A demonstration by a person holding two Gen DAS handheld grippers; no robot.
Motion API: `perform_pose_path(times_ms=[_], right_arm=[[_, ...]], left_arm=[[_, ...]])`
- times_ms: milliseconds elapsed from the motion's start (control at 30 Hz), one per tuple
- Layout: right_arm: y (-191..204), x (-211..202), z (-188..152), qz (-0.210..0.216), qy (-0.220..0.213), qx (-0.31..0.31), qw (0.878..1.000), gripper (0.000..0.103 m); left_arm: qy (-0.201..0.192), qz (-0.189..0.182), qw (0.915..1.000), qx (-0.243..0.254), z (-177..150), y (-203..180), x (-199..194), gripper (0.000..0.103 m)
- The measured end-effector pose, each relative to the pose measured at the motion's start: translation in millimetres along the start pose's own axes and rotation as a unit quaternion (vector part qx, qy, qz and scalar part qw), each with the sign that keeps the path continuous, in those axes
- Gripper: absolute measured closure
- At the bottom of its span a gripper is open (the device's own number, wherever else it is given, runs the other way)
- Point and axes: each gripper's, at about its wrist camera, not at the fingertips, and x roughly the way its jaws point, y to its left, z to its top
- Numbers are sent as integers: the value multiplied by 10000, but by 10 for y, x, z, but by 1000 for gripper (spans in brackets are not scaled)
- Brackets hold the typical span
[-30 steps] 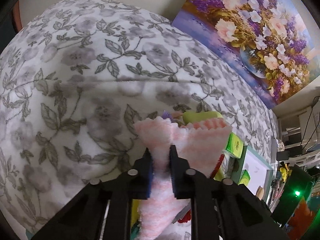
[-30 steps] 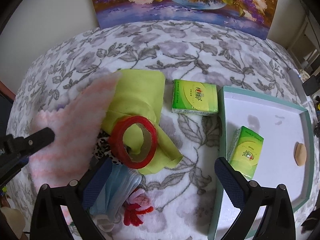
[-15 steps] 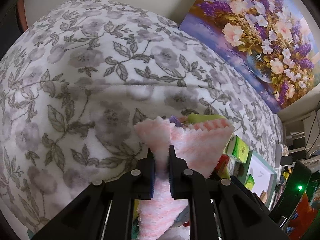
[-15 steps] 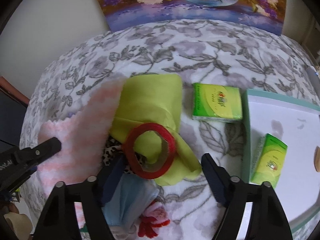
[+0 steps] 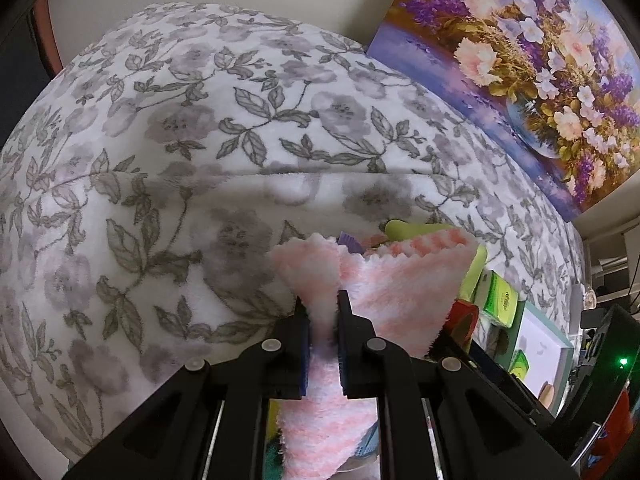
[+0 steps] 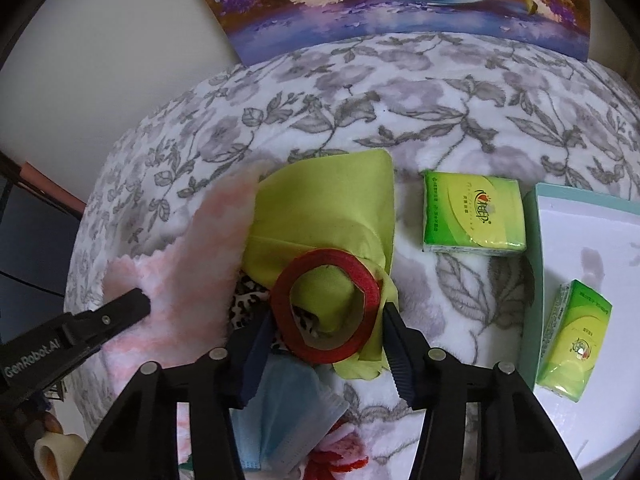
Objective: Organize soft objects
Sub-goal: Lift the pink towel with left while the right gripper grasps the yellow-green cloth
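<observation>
My left gripper (image 5: 322, 300) is shut on a fold of the fluffy pink-and-white cloth (image 5: 400, 292), holding it up over the floral blanket; the same cloth (image 6: 192, 264) shows at the left of the right wrist view. My right gripper (image 6: 328, 314) points down at the pile, its jaws closing around the red tape roll (image 6: 328, 258), with the pads right at its sides. The roll lies on a yellow-green cloth (image 6: 328, 200). A blue face mask (image 6: 288, 412) and a leopard-print fabric (image 6: 248, 300) lie beneath the fingers.
A green tissue pack (image 6: 474, 214) lies on the blanket (image 6: 400, 92). A second pack (image 6: 574, 334) stands in the teal-rimmed white tray (image 6: 534, 240) at the right. A flower painting (image 6: 400, 0) leans at the back. A red fuzzy item (image 6: 336, 456) lies near the bottom edge.
The right gripper has swung left over the tape roll and its jaws have narrowed around it. The left gripper still holds the pink cloth in the same place.
</observation>
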Motion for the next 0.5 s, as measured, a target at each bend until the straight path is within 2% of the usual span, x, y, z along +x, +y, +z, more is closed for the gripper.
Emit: perform_pose_path(times_ms=[167, 500], right_arm=[[-58, -32, 13, 65, 19, 121, 9999, 48], [-168, -335, 93, -70, -72, 194, 9998, 48]], left_arm=[[-50, 93, 9999, 19, -5, -27, -43, 91], [-432, 418, 9981, 103, -14, -174, -303, 92]])
